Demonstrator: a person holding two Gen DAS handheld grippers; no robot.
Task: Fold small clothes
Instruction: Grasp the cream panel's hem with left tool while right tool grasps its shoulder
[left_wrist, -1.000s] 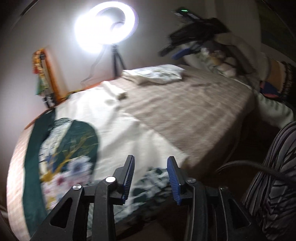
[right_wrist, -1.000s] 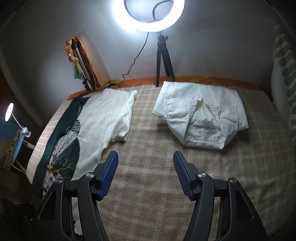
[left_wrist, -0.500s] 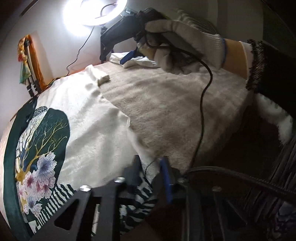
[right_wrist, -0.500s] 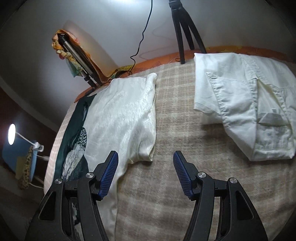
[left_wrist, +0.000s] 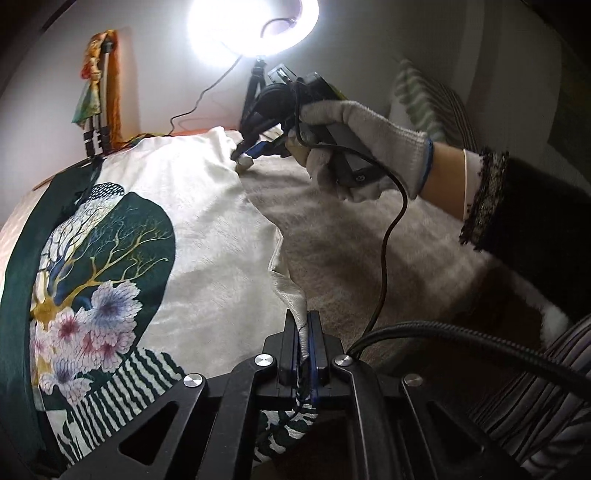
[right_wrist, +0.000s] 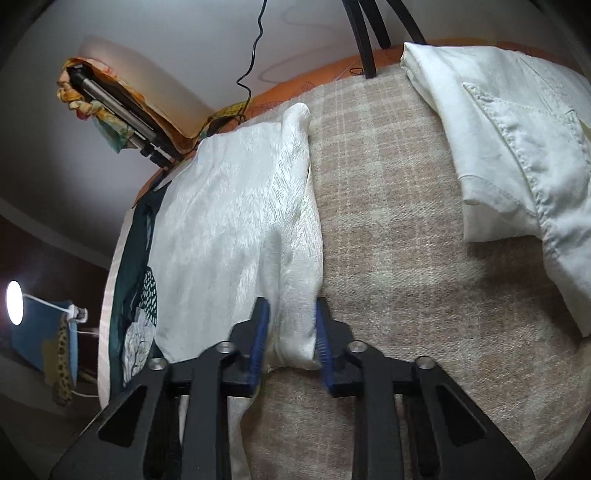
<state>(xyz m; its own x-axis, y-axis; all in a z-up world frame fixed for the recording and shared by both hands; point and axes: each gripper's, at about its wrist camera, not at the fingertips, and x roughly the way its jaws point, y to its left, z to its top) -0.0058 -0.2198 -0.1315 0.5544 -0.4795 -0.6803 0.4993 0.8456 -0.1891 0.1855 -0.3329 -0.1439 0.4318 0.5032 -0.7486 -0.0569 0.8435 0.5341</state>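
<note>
bed: tan plaid blanket (right_wrist: 399, 229) | cloth: cream printed satin garment (left_wrist: 207, 236) flat on it | left claw (left_wrist: 303, 332) clamped on near hem | right claw (right_wrist: 290, 332) closing around far corner, thin bite | risk: satin slips, fold skews

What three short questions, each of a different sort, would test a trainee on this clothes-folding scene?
1. True or false: the left hand-held gripper is shut on an edge of the printed top.
2. In the right wrist view, what lies on the blanket to the right of the printed top? A) a folded white garment B) a pair of shoes C) a book
3. Fill the gap: the bright lamp by the wall is a ___.

Key: 1 true. 2 A. 3 ring light.
Note: the left and the right hand-held gripper have both just been closing their jaws, with the top's cloth between them.
</note>
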